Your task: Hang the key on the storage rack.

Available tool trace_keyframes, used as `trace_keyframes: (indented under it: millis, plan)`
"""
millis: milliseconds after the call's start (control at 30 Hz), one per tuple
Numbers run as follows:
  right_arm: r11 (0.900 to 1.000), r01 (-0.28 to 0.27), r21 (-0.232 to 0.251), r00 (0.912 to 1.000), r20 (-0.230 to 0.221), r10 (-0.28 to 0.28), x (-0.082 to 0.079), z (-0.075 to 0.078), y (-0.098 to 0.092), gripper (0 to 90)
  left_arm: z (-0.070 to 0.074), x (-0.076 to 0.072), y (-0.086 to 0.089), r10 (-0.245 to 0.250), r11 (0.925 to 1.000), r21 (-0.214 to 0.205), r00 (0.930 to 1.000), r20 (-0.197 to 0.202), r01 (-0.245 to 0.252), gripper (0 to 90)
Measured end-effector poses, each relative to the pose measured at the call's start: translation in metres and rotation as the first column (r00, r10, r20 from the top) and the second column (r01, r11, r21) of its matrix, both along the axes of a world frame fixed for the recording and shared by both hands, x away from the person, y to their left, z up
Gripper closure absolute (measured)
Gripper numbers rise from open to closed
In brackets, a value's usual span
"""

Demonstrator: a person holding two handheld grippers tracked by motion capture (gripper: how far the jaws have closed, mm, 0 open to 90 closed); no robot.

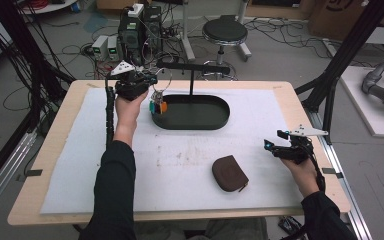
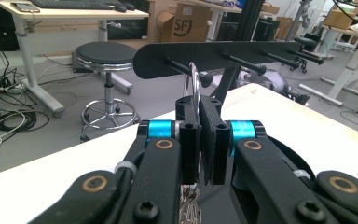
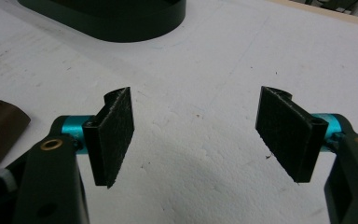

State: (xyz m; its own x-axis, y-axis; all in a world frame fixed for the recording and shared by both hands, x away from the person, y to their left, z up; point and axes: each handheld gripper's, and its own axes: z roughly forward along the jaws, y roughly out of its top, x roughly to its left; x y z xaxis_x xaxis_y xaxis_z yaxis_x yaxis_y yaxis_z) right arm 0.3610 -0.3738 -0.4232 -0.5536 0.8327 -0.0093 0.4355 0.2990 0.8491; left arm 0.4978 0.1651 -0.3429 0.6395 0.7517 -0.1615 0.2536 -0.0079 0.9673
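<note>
Now I'm hanging the key ring (image 2: 193, 81) on the black peg rack (image 2: 223, 57).
My left gripper (image 2: 200, 140) is pinching the ring just below a peg (image 2: 186, 71); next I'm judging a lift over the tip. My right gripper (image 3: 200, 135) is idling, jaws wide, over the white mat (image 1: 180, 160) near the brown pouch (image 1: 229, 173); a cluttered lab floor and a stool (image 1: 224, 31) lie beyond.

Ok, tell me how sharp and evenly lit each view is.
High view: soft, even light, the brown pouch readable. Left gripper view: sharp, the key ring glinting between shut jaws. Right gripper view: bright mat, jaw pads' edges slightly soft, faint shadows beneath.
</note>
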Motion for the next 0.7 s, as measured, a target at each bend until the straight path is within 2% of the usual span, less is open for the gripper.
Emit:
trace_keyframes:
  millis: [300, 500, 567, 667, 700]
  plan:
    - [1.0, -0.003, 0.0, 1.0, -0.005, 0.003, 0.001, -0.001, 0.0, 28.5, -0.001, 0.0, 0.0, 0.011, 0.9999, 0.01, 0.9999, -0.005, -0.011, 83.7]
    - [1.0, -0.003, -0.001, 1.0, -0.004, 0.003, 0.001, -0.001, 0.0, 28.5, 0.0, -0.004, 0.002, 0.047, 0.9986, 0.025, 0.9989, -0.002, -0.047, 71.9]
    - [1.0, -0.002, -0.002, 1.0, -0.005, 0.002, 0.001, -0.001, 0.0, 28.5, 0.001, -0.007, 0.001, 0.069, 0.9966, 0.046, 0.9976, -0.001, -0.069, 63.0]
    - [1.0, 0.0, 0.0, 1.0, -0.005, 0.0, 0.0, 0.0, 0.0, 28.5, 0.002, -0.015, 0.001, 0.091, 0.9936, 0.064, 0.9954, 0.029, -0.093, 51.9]
    - [1.0, 0.0, 0.0, 1.0, -0.005, 0.0, 0.0, 0.0, 0.0, 28.5, 0.003, -0.019, 0.001, 0.099, 0.9913, 0.084, 0.9943, 0.042, -0.102, 50.0]
